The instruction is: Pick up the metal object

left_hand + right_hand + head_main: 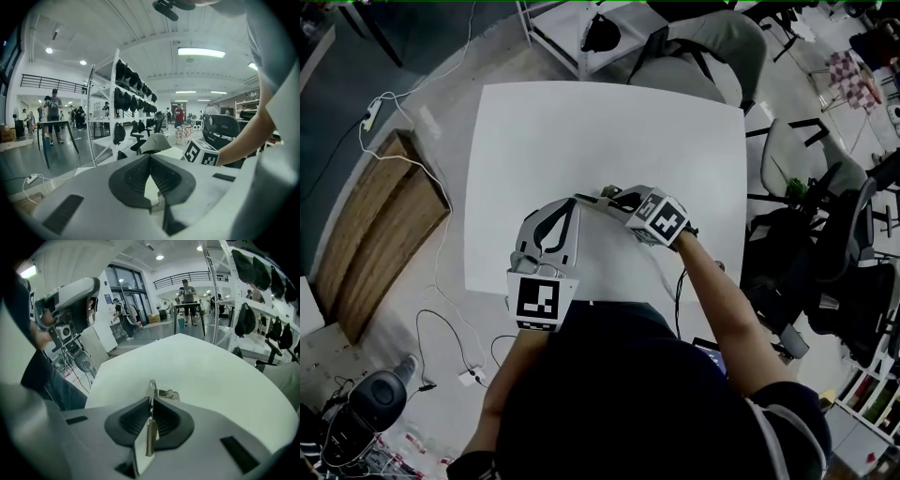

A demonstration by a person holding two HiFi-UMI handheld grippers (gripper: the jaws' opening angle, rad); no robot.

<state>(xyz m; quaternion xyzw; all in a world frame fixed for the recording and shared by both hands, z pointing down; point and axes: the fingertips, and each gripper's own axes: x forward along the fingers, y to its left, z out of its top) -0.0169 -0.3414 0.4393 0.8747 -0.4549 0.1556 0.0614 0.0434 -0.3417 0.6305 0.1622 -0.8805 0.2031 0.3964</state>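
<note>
Already clamped: thin silvery metal strip (150, 437), pinched on edge between the pads of the right tongs (151, 401).
Long axis: ran straight along the tongs' own line, far end poking out past the tips.
Place: near middle of the white square surface (609, 131); touching or lifted could not be told.
Left tongs (150, 157): pressed together, nothing seen between them, just beside the right tips.
Coming move: probably needed only a straight lift by the right tongs.

floor: grey (431, 47) | table: white, square (581, 131) | rack: white, bags hung (116, 89) | ceiling: strip light lit (201, 52)
</note>
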